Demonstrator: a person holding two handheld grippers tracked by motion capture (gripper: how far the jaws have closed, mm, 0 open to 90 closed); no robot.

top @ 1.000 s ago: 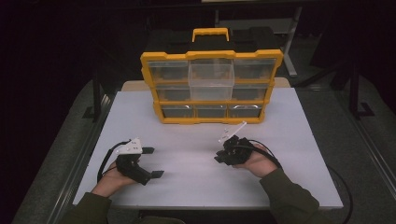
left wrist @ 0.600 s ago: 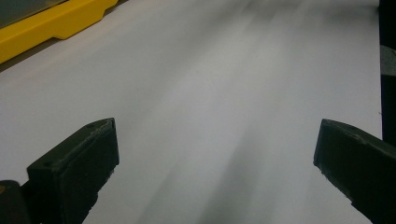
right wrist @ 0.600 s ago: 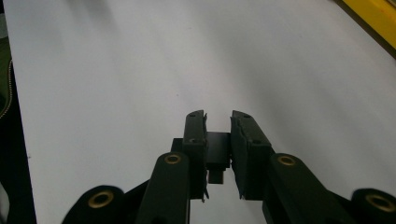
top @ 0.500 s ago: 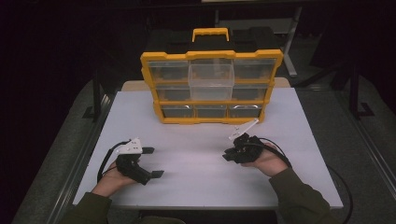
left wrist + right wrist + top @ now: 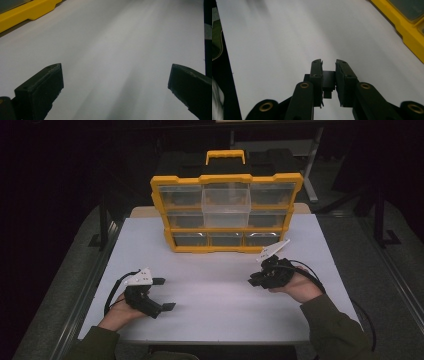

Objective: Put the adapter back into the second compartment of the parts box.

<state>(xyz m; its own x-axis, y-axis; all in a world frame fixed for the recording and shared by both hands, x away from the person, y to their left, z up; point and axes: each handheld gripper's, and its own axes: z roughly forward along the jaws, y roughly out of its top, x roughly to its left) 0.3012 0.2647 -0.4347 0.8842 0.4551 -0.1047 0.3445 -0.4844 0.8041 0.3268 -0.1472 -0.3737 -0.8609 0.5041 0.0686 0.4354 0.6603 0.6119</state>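
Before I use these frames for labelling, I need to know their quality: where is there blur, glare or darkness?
High view: the white table is brightly lit, the room around it nearly black, and the yellow organizer shows glare on its clear drawers. Left gripper view: the tabletop is smeared and soft, with a grey shadow band. Right gripper view: the right gripper is sharp, the far table hazy.

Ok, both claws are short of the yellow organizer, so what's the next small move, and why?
Probably carry the right claw forward toward the yellow organizer and open it on the way. Its jaws stand nearly together with nothing between them, over bare white table, well short of the drawers. The left claw rests open and can wait.
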